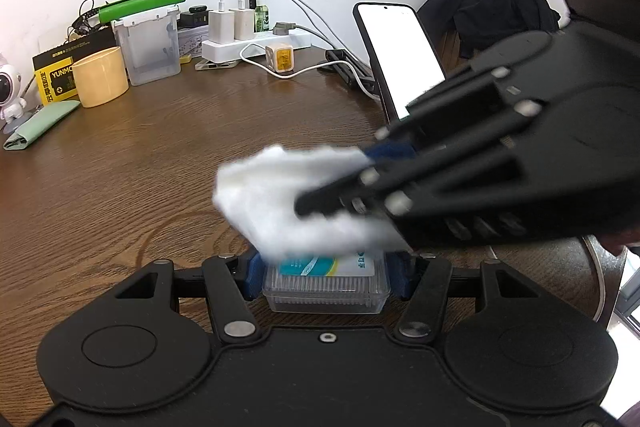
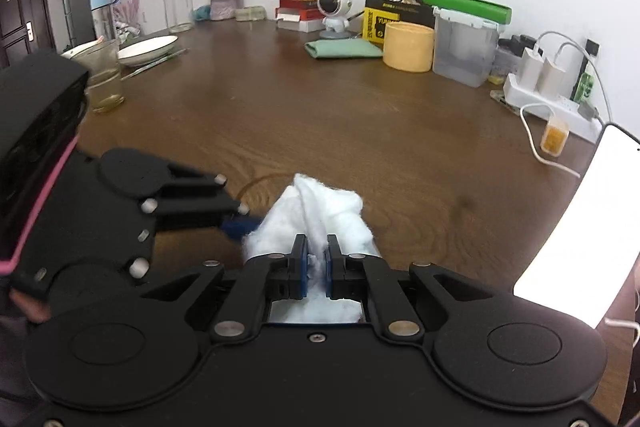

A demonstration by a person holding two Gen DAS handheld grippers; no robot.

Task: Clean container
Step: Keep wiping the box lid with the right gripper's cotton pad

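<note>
While wiping, best to keep left gripper [image 1: 326, 281] clamped on the small clear container [image 1: 326, 291] low over the table [image 1: 140, 167], right gripper [image 2: 318, 259] pinching the white cloth [image 1: 288, 195] flat across the lid, light even strokes.

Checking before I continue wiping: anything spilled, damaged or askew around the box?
Nothing stands out. The clear box sits level between the left gripper fingers, and the right gripper holds the white cloth over its lid.

White cloth [image 1: 288, 199], wood-grain brown table [image 1: 120, 167]
</note>
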